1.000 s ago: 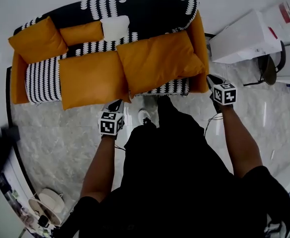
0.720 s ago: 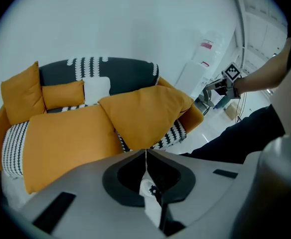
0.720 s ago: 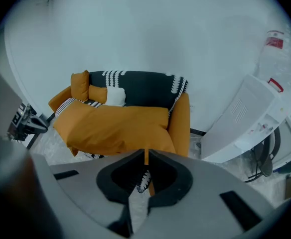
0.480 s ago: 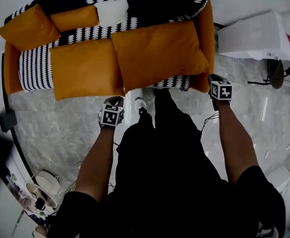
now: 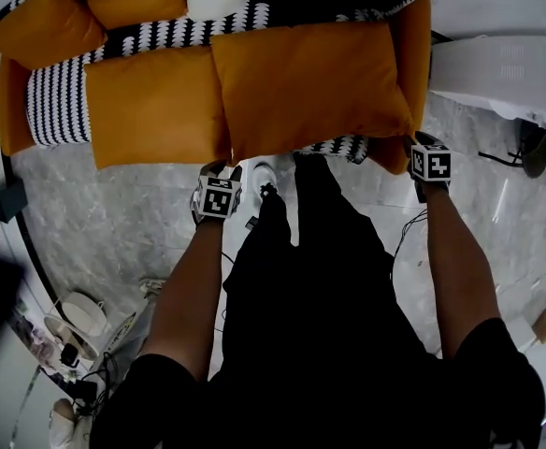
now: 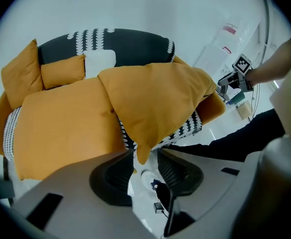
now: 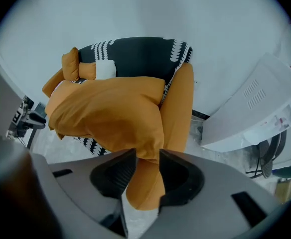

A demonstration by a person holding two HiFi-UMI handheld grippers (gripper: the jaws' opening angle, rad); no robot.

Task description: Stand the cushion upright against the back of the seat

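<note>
- Grey marble floor (image 5: 95, 204) lies under a black-and-white sofa (image 5: 53, 110) at 12 o'clock.
- Large orange cushion (image 5: 306, 87) lies flat on the sofa's right half, overhanging the front edge.
- Left tongs (image 6: 145, 158), just opened wide, straddle its 7 o'clock corner.
- Right tongs (image 7: 144, 156), also just opened, straddle its 5 o'clock corner.

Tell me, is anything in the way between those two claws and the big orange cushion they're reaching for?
Nothing visible does. The left gripper and right gripper have just been opening their jaws, and a front corner of the cushion already lies between each pair, not yet clamped.
</note>
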